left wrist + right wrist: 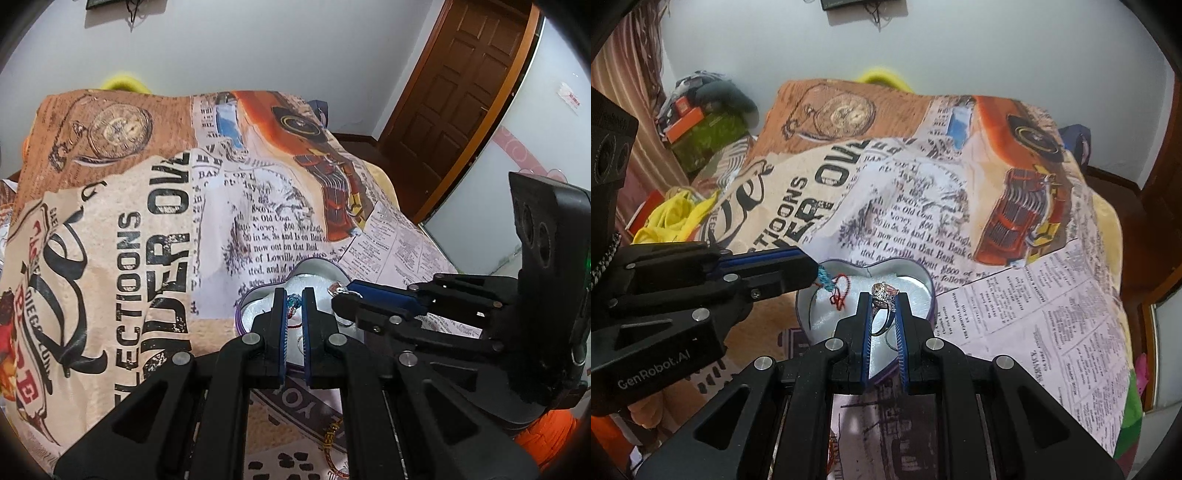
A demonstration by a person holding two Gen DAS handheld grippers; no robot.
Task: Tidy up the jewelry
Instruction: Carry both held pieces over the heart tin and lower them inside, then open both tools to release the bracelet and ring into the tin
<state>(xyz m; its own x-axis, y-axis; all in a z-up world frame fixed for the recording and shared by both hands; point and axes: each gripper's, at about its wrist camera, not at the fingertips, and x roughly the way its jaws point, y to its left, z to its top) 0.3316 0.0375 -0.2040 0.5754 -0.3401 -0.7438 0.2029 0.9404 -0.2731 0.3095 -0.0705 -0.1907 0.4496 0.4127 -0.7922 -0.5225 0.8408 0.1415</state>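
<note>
A heart-shaped purple tin (pixel 258 291) (pixel 932 291) with a white lining lies on the printed cloth. My left gripper (pixel 294 301) is shut on a blue beaded piece with a red cord (pixel 293 303), held over the tin; in the right wrist view it (pixel 816 278) comes in from the left with the blue beads (pixel 824 278) and red cord (pixel 840 295) hanging at its tip. My right gripper (pixel 884 295) is shut on a silver ring with a pink stone (pixel 882 293) above the tin; it shows in the left wrist view (pixel 341 293) from the right.
The printed cloth (pixel 147 221) (pixel 1015 295) covers a raised surface. A gold and red cord (pixel 330 450) lies on the cloth below my left gripper. Yellow fabric (pixel 672 218) and boxes sit at the left. A brown door (pixel 461 92) stands at the right.
</note>
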